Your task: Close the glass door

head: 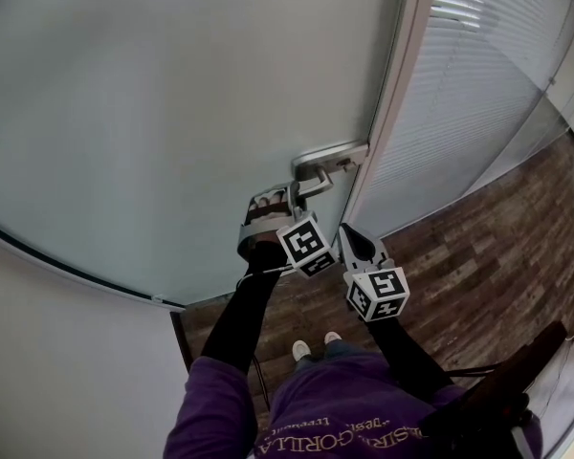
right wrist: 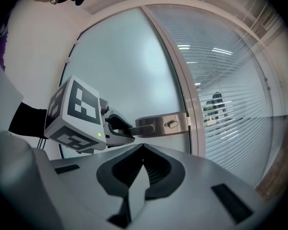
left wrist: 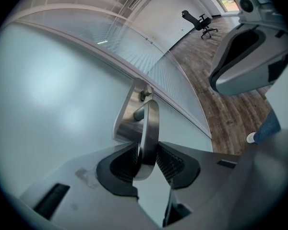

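Observation:
The frosted glass door [head: 172, 113] fills the head view, and its metal lever handle [head: 316, 173] sits on a plate at the door's right edge. My left gripper [head: 289, 197] is shut on that handle. In the left gripper view the handle [left wrist: 149, 128] runs between the ribbed pads, which press on both of its sides at the left gripper [left wrist: 146, 155]. My right gripper [head: 349, 232] hangs just right of the left one, apart from the door, with its jaws together and nothing in them. The right gripper [right wrist: 143, 147] view shows the handle [right wrist: 146, 127] ahead of it.
A pale door frame [head: 392, 94] stands right of the handle, with a glass wall with blinds [head: 459, 94] beyond it. Wooden floor [head: 478, 256] lies to the right and below. A black office chair [left wrist: 201, 20] stands far off. The person's feet [head: 311, 344] are near the door's bottom edge.

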`<action>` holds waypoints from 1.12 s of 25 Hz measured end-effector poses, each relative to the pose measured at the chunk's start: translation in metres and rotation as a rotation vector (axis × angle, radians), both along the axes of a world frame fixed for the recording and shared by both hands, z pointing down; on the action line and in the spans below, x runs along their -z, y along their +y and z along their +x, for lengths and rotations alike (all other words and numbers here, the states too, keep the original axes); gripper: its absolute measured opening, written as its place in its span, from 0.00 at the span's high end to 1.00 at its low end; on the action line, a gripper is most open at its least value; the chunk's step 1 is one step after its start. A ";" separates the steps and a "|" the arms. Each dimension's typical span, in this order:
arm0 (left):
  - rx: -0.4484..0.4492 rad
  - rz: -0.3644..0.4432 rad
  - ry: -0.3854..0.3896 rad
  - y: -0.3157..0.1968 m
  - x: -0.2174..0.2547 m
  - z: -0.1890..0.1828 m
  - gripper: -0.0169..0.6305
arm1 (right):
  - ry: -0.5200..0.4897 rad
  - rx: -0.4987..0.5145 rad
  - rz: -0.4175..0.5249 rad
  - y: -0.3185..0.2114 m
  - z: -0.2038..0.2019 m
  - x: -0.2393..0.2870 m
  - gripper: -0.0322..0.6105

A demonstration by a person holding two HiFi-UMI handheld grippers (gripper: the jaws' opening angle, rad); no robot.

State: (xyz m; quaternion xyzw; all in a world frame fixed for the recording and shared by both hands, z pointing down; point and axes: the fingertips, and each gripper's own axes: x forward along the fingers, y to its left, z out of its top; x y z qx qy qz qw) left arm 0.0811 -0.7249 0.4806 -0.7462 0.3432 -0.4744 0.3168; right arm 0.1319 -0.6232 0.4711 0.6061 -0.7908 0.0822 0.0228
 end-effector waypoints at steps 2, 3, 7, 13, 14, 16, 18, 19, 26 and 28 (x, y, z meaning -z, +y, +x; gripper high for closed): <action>0.017 -0.016 0.004 -0.004 -0.006 0.002 0.80 | 0.004 0.010 0.002 -0.006 0.005 0.000 0.96; 0.024 -0.021 0.007 -0.007 -0.009 0.003 0.80 | 0.005 0.015 0.002 -0.010 0.008 -0.001 0.96; 0.046 -0.036 0.035 -0.009 -0.018 0.005 0.80 | 0.009 0.026 0.007 -0.019 0.015 -0.006 0.96; 0.079 -0.062 0.061 -0.005 0.001 -0.005 0.79 | 0.003 0.035 0.018 -0.019 0.012 0.014 0.96; 0.082 -0.064 0.065 -0.005 0.002 -0.005 0.79 | 0.002 0.036 0.019 -0.019 0.012 0.015 0.96; 0.085 -0.071 0.070 -0.006 0.002 -0.006 0.78 | 0.001 0.038 0.022 -0.020 0.012 0.016 0.96; 0.087 -0.074 0.073 -0.006 0.000 -0.006 0.78 | -0.001 0.036 0.025 -0.021 0.013 0.016 0.96; 0.090 -0.075 0.074 -0.007 0.000 -0.007 0.78 | -0.001 0.035 0.025 -0.021 0.014 0.015 0.96; 0.118 -0.093 0.079 -0.019 -0.003 -0.007 0.78 | -0.002 0.024 0.017 -0.022 0.020 0.010 0.96; 0.113 -0.088 0.079 -0.019 -0.003 -0.007 0.77 | -0.002 0.019 0.015 -0.022 0.023 0.010 0.96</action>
